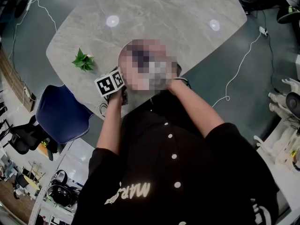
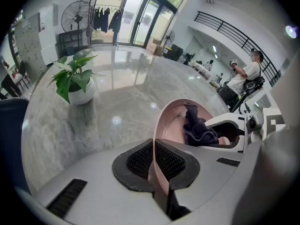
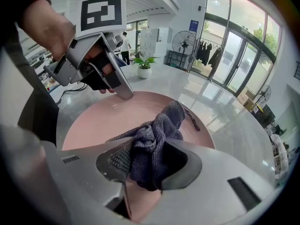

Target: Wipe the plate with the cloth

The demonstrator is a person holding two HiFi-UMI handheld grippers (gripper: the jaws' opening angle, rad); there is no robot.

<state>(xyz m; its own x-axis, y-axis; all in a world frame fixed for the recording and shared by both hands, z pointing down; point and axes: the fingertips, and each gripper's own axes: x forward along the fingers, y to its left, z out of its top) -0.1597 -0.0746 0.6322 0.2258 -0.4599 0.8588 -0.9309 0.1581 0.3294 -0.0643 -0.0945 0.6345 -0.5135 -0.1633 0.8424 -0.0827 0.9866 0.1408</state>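
Seen from the head view, the left gripper [image 1: 115,86] rests over the grey marble table [image 1: 187,18], with a small green potted plant [image 1: 83,60] at its 10 o'clock. In the left gripper view, its jaws are pinched tight on the rim of the round pink plate [image 2: 174,120]. In the right gripper view, the right gripper [image 3: 149,165] clamps a bunched dark purple-grey terry cloth [image 3: 157,132] over the plate's 6 o'clock edge.

Pink round plate [image 3: 101,121], tilted; dk blue-grey cloth [image 3: 154,139] bunched vs its inner face.
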